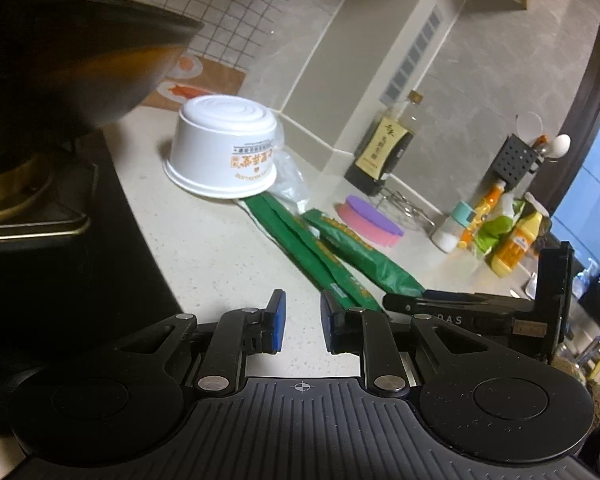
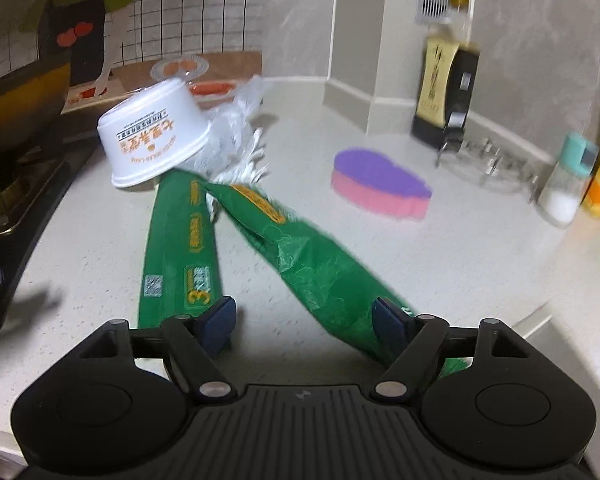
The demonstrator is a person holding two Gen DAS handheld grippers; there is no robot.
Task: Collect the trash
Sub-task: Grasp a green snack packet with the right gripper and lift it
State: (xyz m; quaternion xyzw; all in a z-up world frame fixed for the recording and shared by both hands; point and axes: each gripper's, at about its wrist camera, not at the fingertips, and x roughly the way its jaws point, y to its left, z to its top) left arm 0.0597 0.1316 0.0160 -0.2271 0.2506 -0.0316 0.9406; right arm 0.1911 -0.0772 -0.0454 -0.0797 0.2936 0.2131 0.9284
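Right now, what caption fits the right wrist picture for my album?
Open right gripper over a green wrapper, beside a flat green wrapper and an upturned white cup.

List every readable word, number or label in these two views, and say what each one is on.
"3": on the flat green wrapper, beside a small code square.
"DAS", partly cut off: on the right gripper's black body.
Orange and black print on the upside-down white cup: Chinese characters, inverted, too blurred to read.
Gold label on the dark bottle: characters too small to read.
Orange bands on the crumpled green wrapper: unreadable.
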